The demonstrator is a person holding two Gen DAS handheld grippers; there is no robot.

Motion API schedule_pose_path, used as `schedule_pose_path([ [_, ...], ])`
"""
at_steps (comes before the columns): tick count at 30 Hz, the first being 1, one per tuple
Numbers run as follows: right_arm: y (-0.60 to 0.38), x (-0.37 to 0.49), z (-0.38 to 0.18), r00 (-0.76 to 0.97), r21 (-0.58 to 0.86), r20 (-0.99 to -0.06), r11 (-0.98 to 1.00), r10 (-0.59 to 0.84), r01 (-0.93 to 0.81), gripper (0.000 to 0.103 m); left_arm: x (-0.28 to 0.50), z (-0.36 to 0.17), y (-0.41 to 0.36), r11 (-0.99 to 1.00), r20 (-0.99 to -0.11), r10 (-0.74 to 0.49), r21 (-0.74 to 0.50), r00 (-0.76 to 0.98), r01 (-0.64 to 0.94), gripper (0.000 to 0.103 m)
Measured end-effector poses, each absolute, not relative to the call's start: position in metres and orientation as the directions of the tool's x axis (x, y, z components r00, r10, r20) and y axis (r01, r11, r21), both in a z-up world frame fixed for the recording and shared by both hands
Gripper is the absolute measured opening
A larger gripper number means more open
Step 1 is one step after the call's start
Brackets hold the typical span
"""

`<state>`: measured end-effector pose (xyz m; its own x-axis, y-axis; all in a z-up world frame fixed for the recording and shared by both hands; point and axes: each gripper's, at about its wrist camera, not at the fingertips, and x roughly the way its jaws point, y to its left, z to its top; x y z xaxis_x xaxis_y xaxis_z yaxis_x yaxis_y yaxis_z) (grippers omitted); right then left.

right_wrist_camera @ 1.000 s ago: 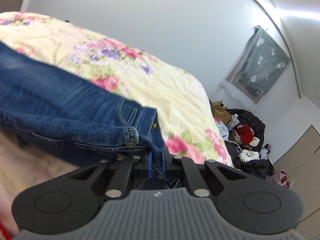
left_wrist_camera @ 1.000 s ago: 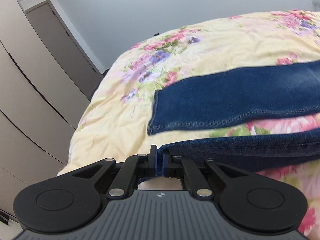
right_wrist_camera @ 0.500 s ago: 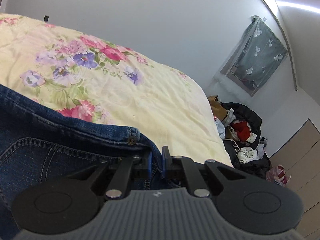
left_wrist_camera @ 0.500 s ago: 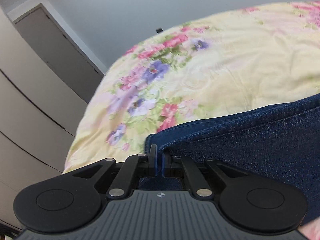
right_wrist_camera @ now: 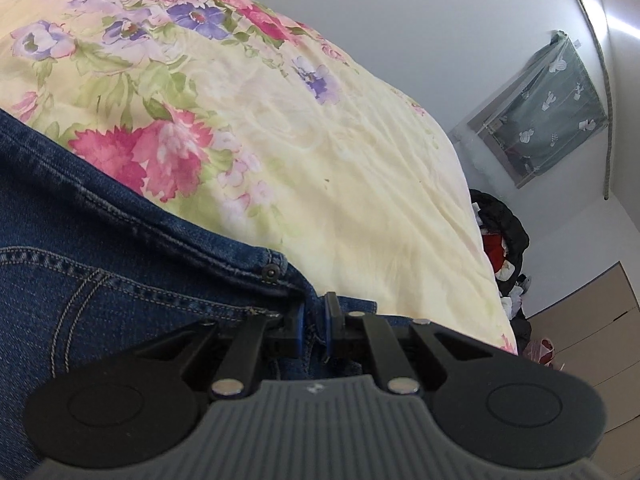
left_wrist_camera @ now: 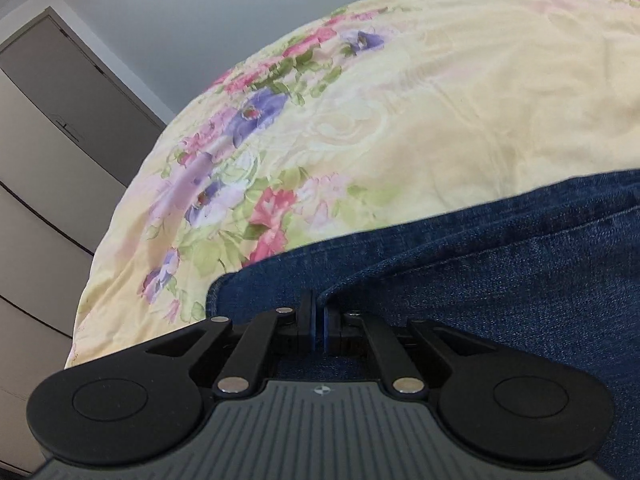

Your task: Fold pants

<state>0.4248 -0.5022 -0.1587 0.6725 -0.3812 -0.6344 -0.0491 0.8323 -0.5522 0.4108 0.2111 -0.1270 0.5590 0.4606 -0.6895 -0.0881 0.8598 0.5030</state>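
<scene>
Dark blue denim pants [left_wrist_camera: 500, 272] lie on a bed with a pale yellow floral cover [left_wrist_camera: 420, 120]. My left gripper [left_wrist_camera: 318, 312] is shut on the hem end of a pant leg, low over the cloth, with another denim layer beneath it. My right gripper [right_wrist_camera: 314, 316] is shut on the waistband end of the pants [right_wrist_camera: 120, 288], next to a rivet and pocket stitching. The floral cover [right_wrist_camera: 300, 140] stretches beyond the denim edge in both views.
Beige wardrobe doors [left_wrist_camera: 48, 200] stand left of the bed. To the right of the bed are a dark heap of clothes [right_wrist_camera: 500, 240] on the floor, a wall with a grey patterned curtain [right_wrist_camera: 548, 108], and brown cabinet fronts [right_wrist_camera: 592, 328].
Both grippers have carried the held denim edge forward over the other leg and lowered it onto it. The lower leg, seen apart a second ago, is now covered.
</scene>
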Motion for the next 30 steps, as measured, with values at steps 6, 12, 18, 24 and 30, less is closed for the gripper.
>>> schedule_pose_path([
  [6, -0.501, 0.412, -0.145, 0.723, -0.566, -0.559, 0.824, -0.405, 0.024, 0.002, 0.424, -0.114, 0.209, 0.870, -0.703, 0.435, 0.489, 0.562, -0.061, 0.004],
  [12, -0.501, 0.420, -0.156, 0.686, -0.544, -0.601, 0.839, -0.410, 0.026, 0.002, 0.440, -0.123, 0.226, 0.869, -0.753, 0.444, 0.493, 0.485, -0.030, 0.053],
  [18, -0.498, 0.421, -0.162, 0.681, -0.563, -0.599, 0.826, -0.422, 0.016, 0.003, 0.431, -0.097, 0.278, 0.850, -0.725, 0.521, 0.490, 0.451, -0.196, 0.068],
  [24, -0.488, 0.417, -0.158, 0.676, -0.615, -0.572, 0.788, -0.464, 0.020, 0.013, 0.375, -0.067, 0.339, 0.889, -0.770, 0.391, 0.173, 0.504, -0.425, 0.068],
  [30, -0.480, 0.398, -0.136, 0.690, -0.630, -0.518, 0.771, -0.505, 0.091, 0.077, 0.306, -0.069, 0.376, 0.821, -0.786, 0.220, -0.170, 0.578, -0.544, 0.064],
])
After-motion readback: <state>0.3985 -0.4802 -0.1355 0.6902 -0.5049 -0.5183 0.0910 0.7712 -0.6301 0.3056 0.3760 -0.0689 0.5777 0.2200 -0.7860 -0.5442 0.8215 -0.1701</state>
